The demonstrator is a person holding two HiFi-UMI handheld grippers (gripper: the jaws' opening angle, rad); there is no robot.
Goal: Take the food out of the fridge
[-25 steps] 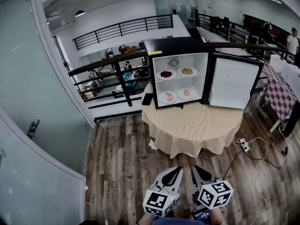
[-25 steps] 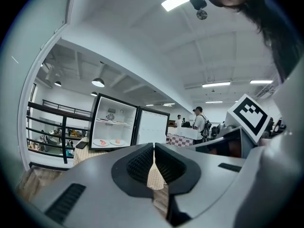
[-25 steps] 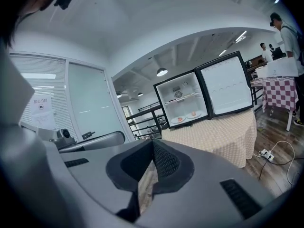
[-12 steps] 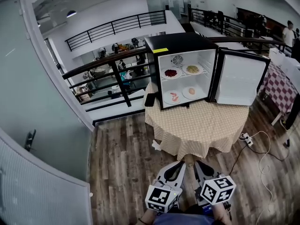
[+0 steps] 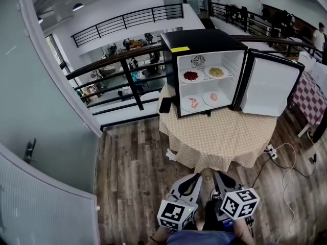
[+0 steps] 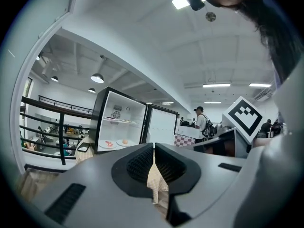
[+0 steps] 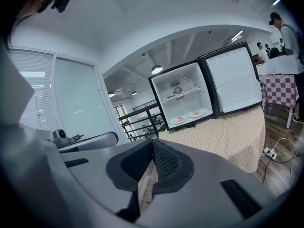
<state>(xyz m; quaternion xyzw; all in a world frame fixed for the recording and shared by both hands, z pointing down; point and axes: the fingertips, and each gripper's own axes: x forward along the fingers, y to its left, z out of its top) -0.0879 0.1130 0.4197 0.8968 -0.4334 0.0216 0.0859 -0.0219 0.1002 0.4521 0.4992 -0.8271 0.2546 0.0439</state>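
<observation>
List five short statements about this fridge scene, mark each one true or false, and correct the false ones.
1. The fridge has its door swung open. True.
2. Four plates of food sit inside the fridge, two on the upper shelf and two below. True.
3. The left tongs grip one of the plates. False: they are shut on nothing and well short of the table.
4. The fridge stands on the wooden floor. False: it stands on a round table covered with a checked cloth.
5. The right tongs are shut with nothing between them. True.
</observation>
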